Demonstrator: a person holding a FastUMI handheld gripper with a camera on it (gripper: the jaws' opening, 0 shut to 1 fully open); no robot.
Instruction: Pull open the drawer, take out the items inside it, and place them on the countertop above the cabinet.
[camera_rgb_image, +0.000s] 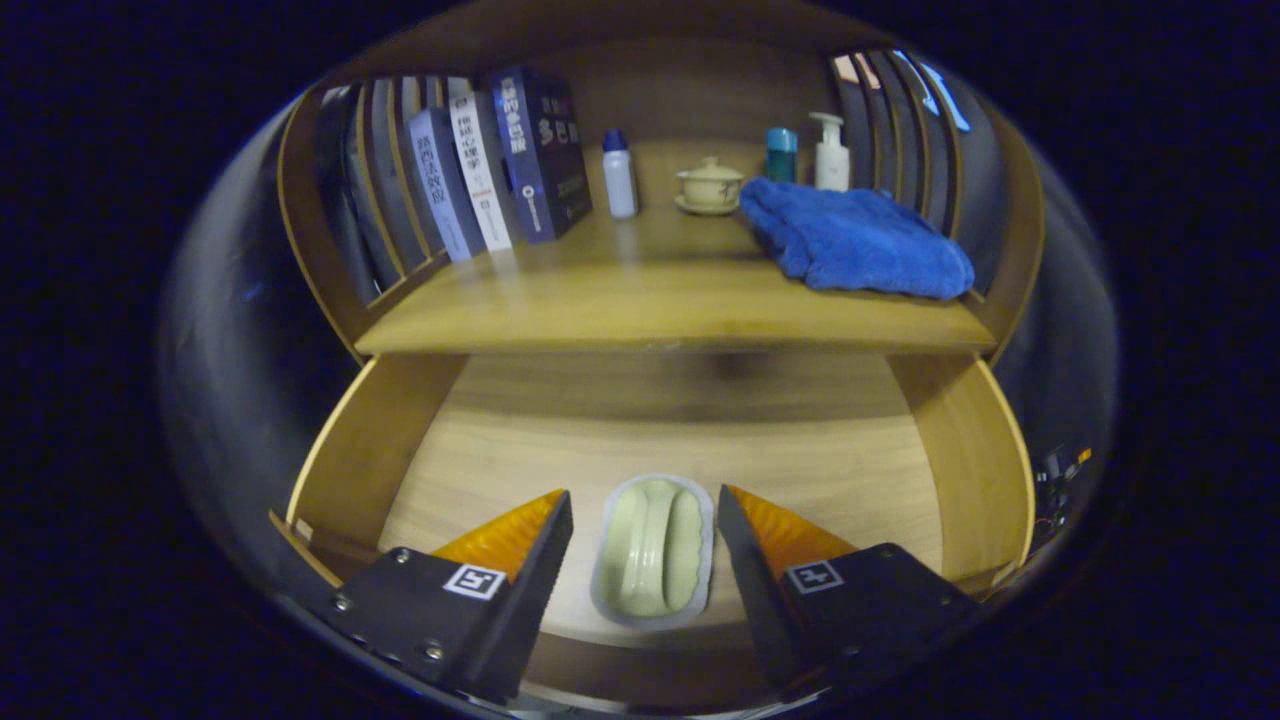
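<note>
Gripper nearest the lens, fingers spread wide, one on each side of a pale green handled object in a clear tray. Neither finger touches it; a gap shows on both sides. The object lies on the drawer floor near the drawer's front edge, long axis running away from the camera, raised grip down its middle. I cannot tell what kind of item it is.

Drawer is pulled open, wooden side walls flaring out left and right of the object; the rest of its floor beyond the object is bare wood.

Countertop lies above and beyond the drawer, its front edge overhanging the drawer's rear. Positions below taken relative to the small lidded cup on its saucer, at the back centre of the countertop.

Far left of the cup: a row of books leaning against the slatted side rail, spines outward. Just left of the cup: a white bottle with a blue cap, upright, apart from the books. Just right of the cup: a teal bottle, upright. Right of that: a white pump bottle, upright. In front of the two right-hand bottles, and right of the cup: a blue towel, bunched, reaching to the right-hand rail, its near edge close to the countertop's front.
</note>
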